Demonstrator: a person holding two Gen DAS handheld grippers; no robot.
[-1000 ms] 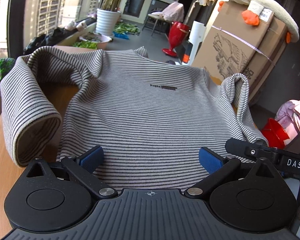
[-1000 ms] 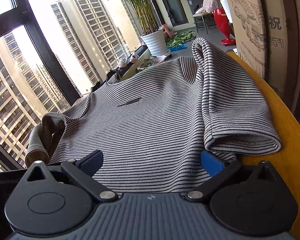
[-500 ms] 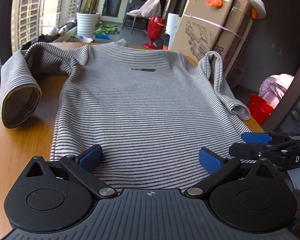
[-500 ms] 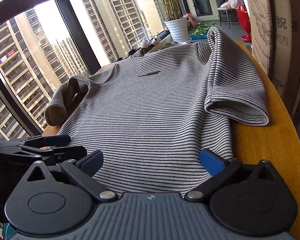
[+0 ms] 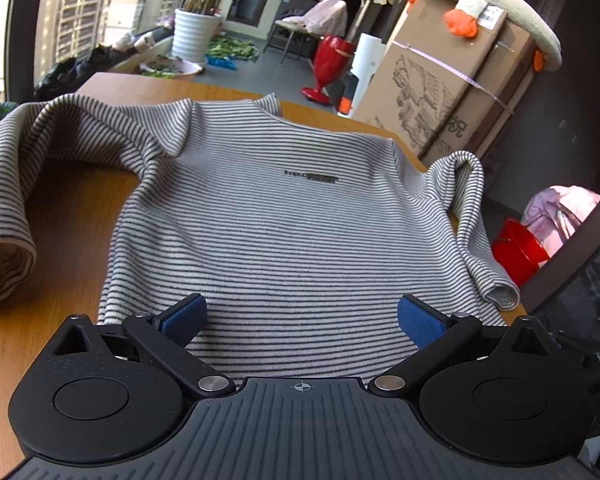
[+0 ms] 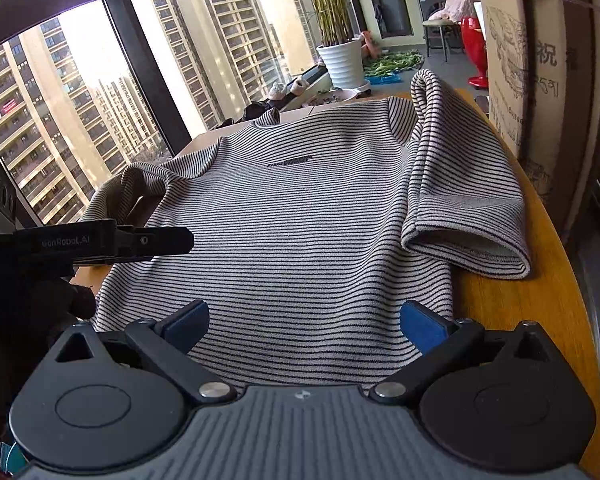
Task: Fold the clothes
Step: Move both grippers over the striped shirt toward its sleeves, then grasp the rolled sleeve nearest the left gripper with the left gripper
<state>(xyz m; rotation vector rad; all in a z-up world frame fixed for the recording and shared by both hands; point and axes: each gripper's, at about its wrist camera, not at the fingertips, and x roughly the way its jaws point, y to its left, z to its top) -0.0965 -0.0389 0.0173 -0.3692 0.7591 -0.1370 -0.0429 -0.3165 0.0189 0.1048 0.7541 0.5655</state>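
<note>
Both the left tongs and right tongs are gaping wide at the near hem of the striped shirt, which is lying lengthwise away across the bench.

One striped shirt is counted on one wooden surface, with two sleeves seen. Two hand-held grippers are counted, the left and the right. One cardboard box and one white plant pot are counted behind.
</note>
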